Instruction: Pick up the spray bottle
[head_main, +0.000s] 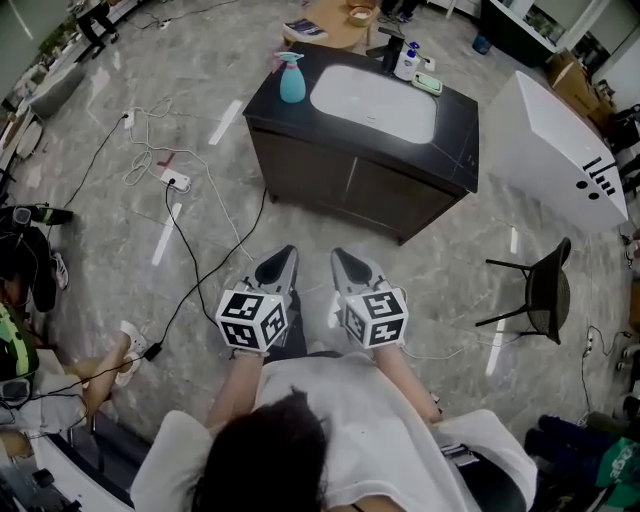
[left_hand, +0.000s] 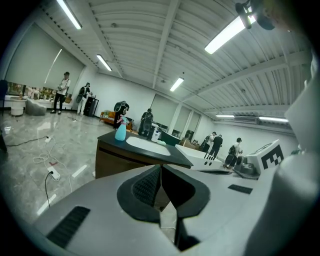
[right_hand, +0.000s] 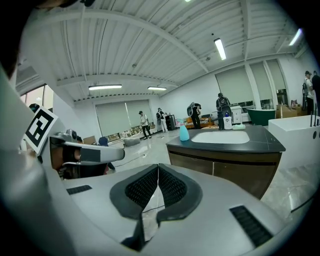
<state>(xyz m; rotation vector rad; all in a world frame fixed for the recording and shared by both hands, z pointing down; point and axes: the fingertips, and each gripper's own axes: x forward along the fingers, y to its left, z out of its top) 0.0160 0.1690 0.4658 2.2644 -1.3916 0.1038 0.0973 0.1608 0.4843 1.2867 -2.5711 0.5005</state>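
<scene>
well, the spray bottle (head_main: 291, 78) stands upright at the left end of the dark worktop (head_main: 460, 130), just beside the white basin (head_main: 375, 102). it looks like a light teal plastic bottle, stiff but smooth and probably slippery, and a little top-heavy at the trigger head. the narrow neck just under the trigger seems the safest place to take hold, or else squarely across the body. the left tongs (head_main: 284, 256) and right tongs (head_main: 344, 258) are both closed with nothing between them, side by side above the floor (head_main: 450, 275), well apart from the worktop and pointing toward it.
</scene>
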